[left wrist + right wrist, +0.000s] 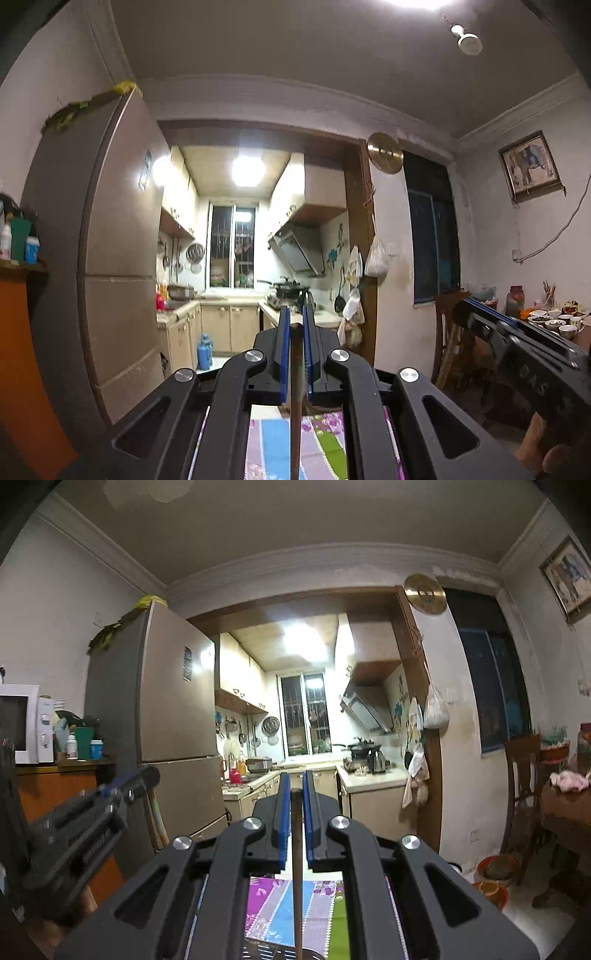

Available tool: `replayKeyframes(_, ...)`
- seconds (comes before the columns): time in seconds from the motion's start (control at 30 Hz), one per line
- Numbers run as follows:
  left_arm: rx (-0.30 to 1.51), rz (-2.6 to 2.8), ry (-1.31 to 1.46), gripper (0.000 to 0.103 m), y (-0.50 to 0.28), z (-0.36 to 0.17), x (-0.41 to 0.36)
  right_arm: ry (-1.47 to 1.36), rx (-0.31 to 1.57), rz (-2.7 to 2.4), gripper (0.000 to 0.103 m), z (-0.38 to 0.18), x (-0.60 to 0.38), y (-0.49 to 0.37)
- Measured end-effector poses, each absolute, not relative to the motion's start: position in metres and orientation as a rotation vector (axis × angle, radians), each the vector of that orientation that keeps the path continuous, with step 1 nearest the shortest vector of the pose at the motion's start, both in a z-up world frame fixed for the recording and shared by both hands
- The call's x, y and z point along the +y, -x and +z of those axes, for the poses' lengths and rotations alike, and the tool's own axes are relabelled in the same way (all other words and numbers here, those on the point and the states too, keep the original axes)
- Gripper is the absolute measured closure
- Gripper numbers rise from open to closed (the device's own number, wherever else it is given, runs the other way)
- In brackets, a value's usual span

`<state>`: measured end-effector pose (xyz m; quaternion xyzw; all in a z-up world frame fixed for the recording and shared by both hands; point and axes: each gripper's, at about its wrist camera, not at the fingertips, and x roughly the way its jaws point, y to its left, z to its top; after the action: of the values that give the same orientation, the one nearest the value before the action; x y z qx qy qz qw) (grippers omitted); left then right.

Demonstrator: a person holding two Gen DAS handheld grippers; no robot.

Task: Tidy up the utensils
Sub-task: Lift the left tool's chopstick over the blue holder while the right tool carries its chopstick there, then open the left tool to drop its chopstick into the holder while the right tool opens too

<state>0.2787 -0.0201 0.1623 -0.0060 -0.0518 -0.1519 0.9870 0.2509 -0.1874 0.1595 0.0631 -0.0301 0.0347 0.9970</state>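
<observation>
1. Left gripper [294,328]: I hold its jaws closed on one brown wooden chopstick [295,387], which runs between the blue pads and hangs down below them.
2. Right gripper [294,794]: its jaws are likewise clamped on a second chopstick [296,867], pinched between the pads, its lower end over a metal rack [266,952] I can barely see.
3. Progress, as I judge it: both sticks are picked up and carried level; neither is yet put away, and no holder lies ahead of either pair of jaws.
4. Count: two grippers, two chopsticks, one per pair of jaws. Below both, one floral cloth [273,443]. Bowls [554,323] stand far right of the left jaws, too small for me to count.
</observation>
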Motion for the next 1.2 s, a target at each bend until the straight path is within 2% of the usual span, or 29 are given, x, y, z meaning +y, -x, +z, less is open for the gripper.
replayKeyframes(0.4,0.056,-0.331,0.006,0.095,-0.302,0.082,-0.020,-0.097,0.122,0.056,0.098,0.085,-0.159,-0.279)
replayKeyframes(0.53,0.059,-0.310,-0.010,0.095,-0.294,0.075,-0.018,-0.075,0.149,0.051,0.096,0.076,-0.151,-0.270)
replayKeyframes(0.63,0.062,-0.302,-0.005,0.095,-0.285,0.074,-0.010,-0.067,0.124,0.048,0.084,0.079,-0.152,-0.254)
replayKeyframes(0.87,0.021,-0.268,0.044,0.095,-0.246,0.091,0.017,-0.066,0.068,0.052,0.084,0.094,-0.163,-0.206)
replayKeyframes(1.07,-0.007,-0.241,0.046,0.095,-0.173,0.101,0.056,-0.069,0.064,0.085,0.084,0.098,-0.185,-0.136)
replayKeyframes(1.13,0.007,-0.256,0.022,0.094,-0.143,0.095,0.067,-0.051,0.078,0.099,0.080,0.093,-0.191,-0.102)
replayKeyframes(1.2,0.030,-0.263,-0.008,0.085,-0.115,0.086,0.075,-0.019,0.090,0.098,0.064,0.085,-0.193,-0.074)
